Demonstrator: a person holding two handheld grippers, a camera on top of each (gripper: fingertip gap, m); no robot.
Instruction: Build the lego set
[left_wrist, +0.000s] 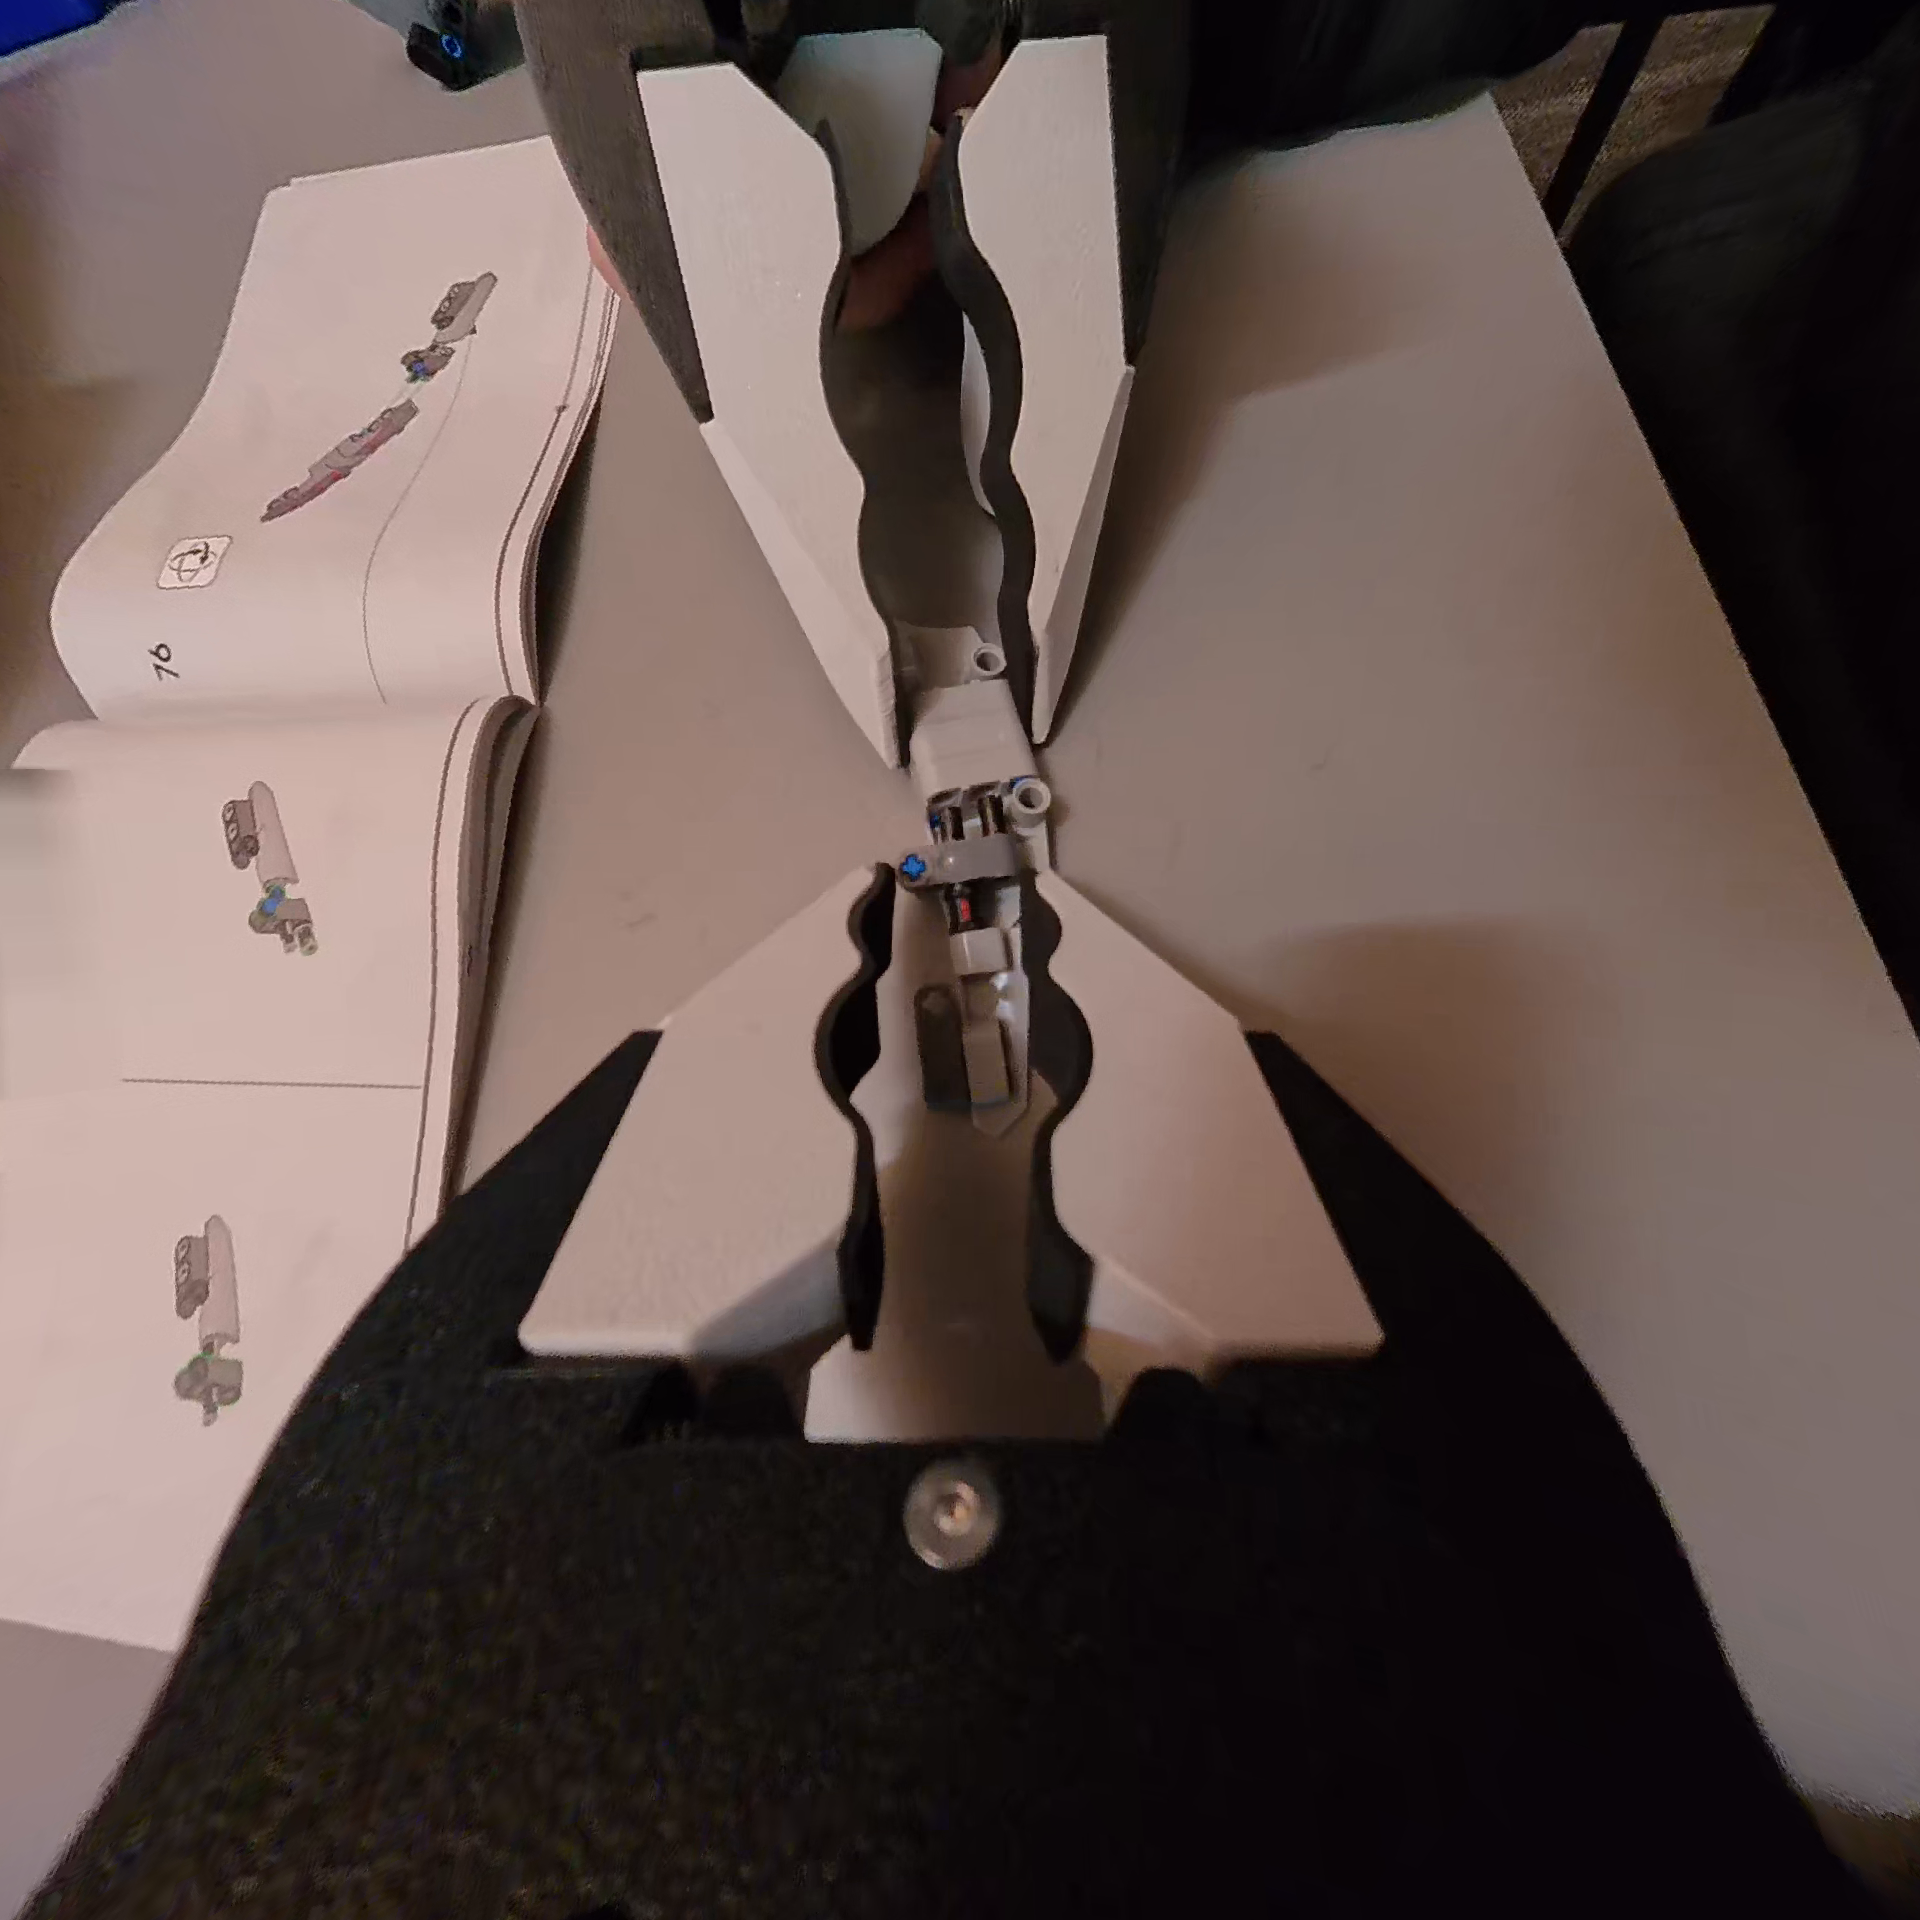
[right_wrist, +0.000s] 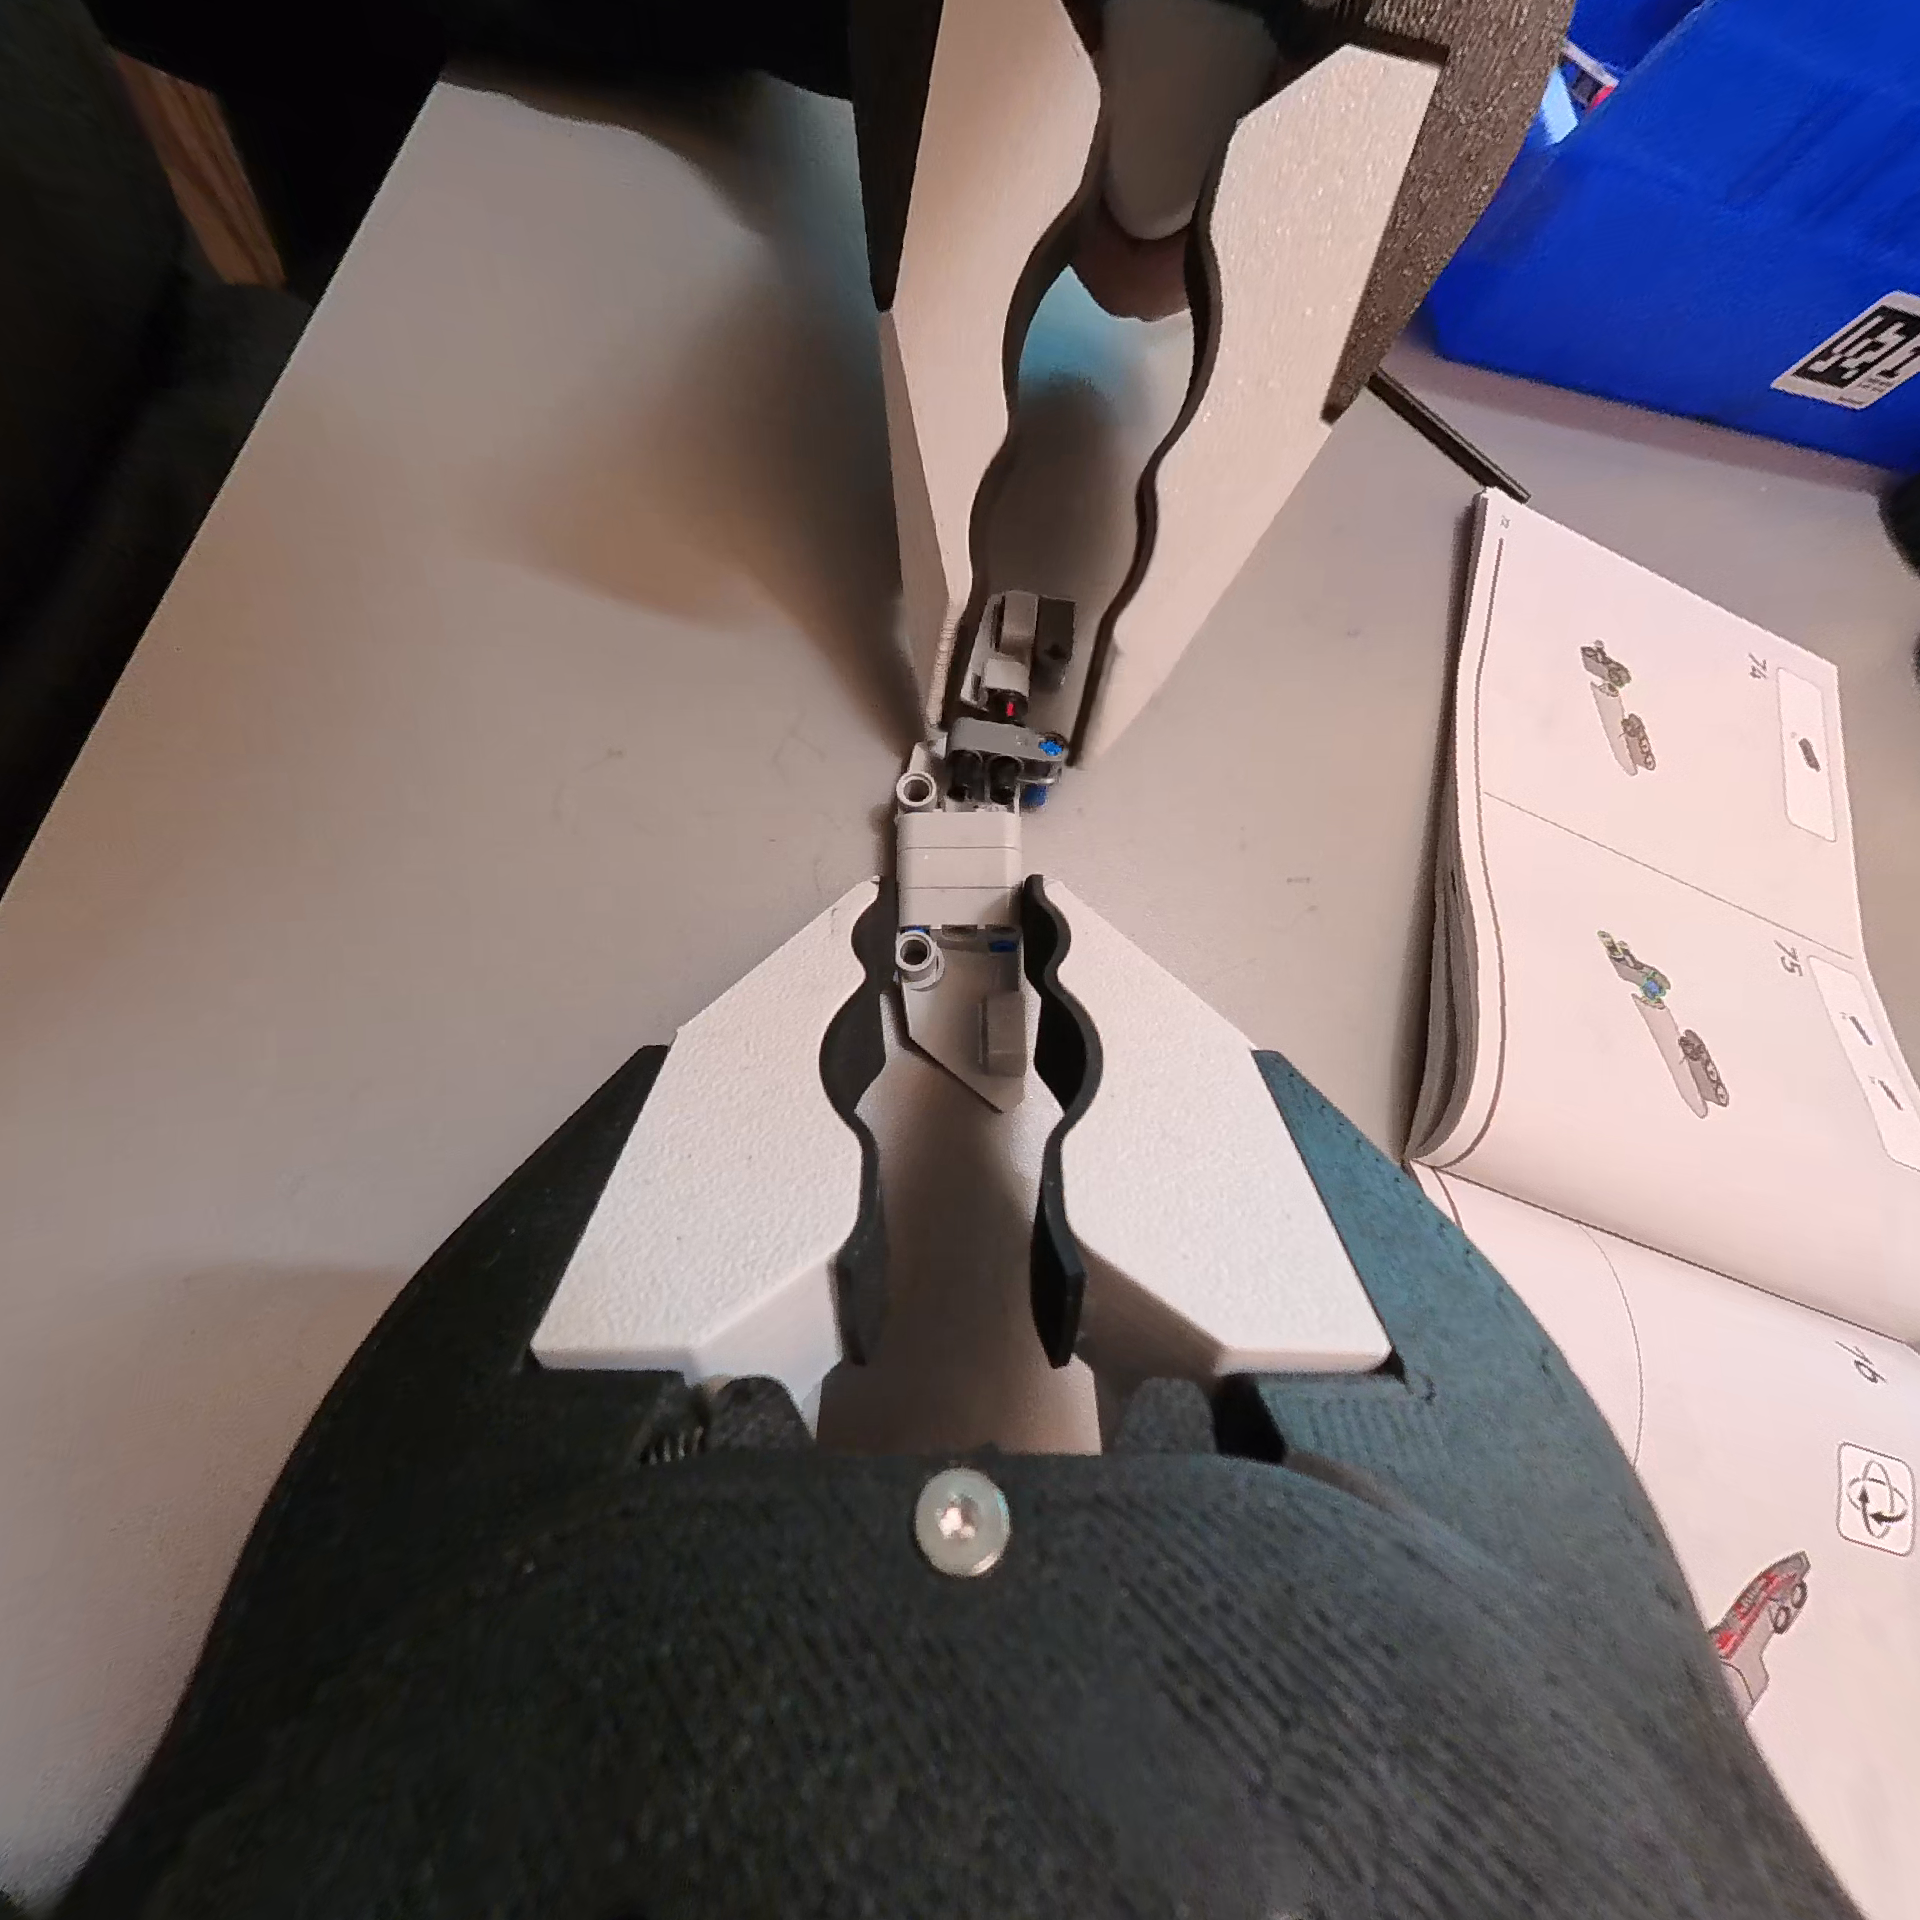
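Left wrist view: my left gripper (left_wrist: 961, 914) is clenched on the dark-grey end of the lego assembly (left_wrist: 977, 831), which runs straight ahead between the fingers. The grey angled piece with the red dot sits inside the jaws; a blue cross pin (left_wrist: 912, 868) pokes out just past my left fingertip. My right gripper (left_wrist: 966, 717) comes in from the far side, tip to tip with mine, clamped on the light-grey end. The assembly spans the gap between the two grippers, held just above the white table (left_wrist: 1403, 727); I can't tell if it touches. One assembly, two grippers. One open manual (left_wrist: 312, 644) lies on the table to the left, well apart from the grippers. A small black device with a blue ring (left_wrist: 449, 44) sits at the far left corner.

Right wrist view: my right gripper (right_wrist: 956, 925) is clenched on the light-grey block end of the same assembly (right_wrist: 961, 842). A light-grey round stud (right_wrist: 916, 951) sits by my left fingertip, and a second one (right_wrist: 915, 790) sits farther along the assembly. A flat angled plate and a small grey brick lie back between the jaws. The left gripper (right_wrist: 1003, 727) faces me from the far side, shut on the dark end with the blue pin (right_wrist: 1052, 745). The manual (right_wrist: 1662, 883) lies open to the right on the table (right_wrist: 520, 623), near but not touching. One blue bin (right_wrist: 1714, 208) with a square marker tag stands at the far right, behind the manual.
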